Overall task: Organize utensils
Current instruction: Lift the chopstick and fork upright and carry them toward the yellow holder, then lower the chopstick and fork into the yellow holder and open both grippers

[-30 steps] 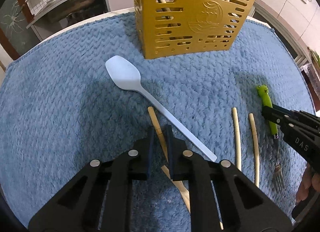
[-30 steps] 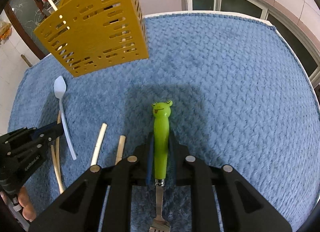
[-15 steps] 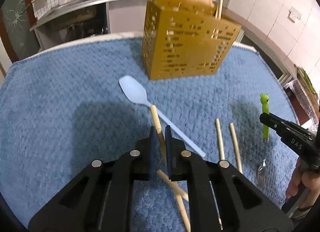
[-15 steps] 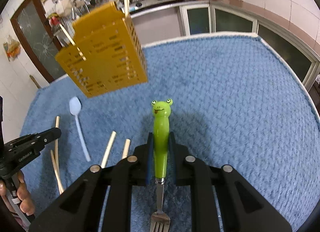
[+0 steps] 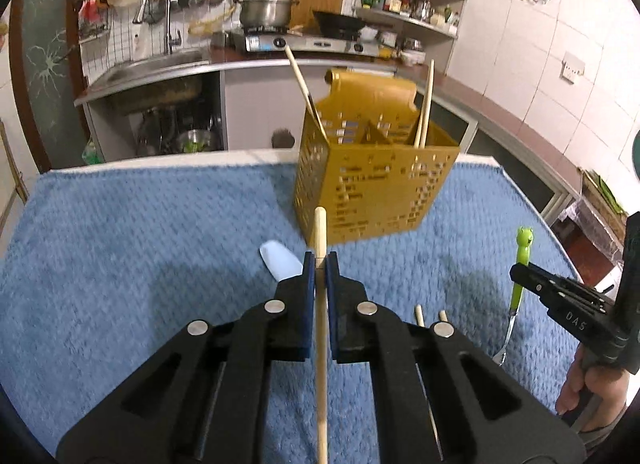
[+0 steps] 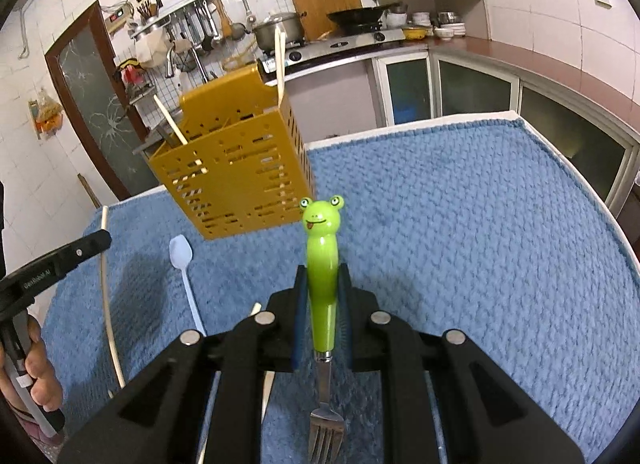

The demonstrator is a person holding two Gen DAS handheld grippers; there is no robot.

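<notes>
A blue knitted mat [image 5: 120, 248] covers the table. Toward its far edge stands a yellow perforated plastic utensil holder [image 5: 376, 188] with a few wooden chopsticks [image 5: 425, 104] leaning out of its compartments. The left gripper [image 5: 320, 264] is clenched on a pale wooden chopstick [image 5: 321, 344], which runs up between its blue pads and points toward the holder. The right gripper [image 6: 323, 280] grasps a fork with a green frog-shaped handle [image 6: 322, 260], tines toward the camera (frog face outward). A white plastic spoon [image 6: 182, 264] lies on the mat in front of the holder, and two more chopstick ends [image 5: 430, 314] show just beside the left gripper.
</notes>
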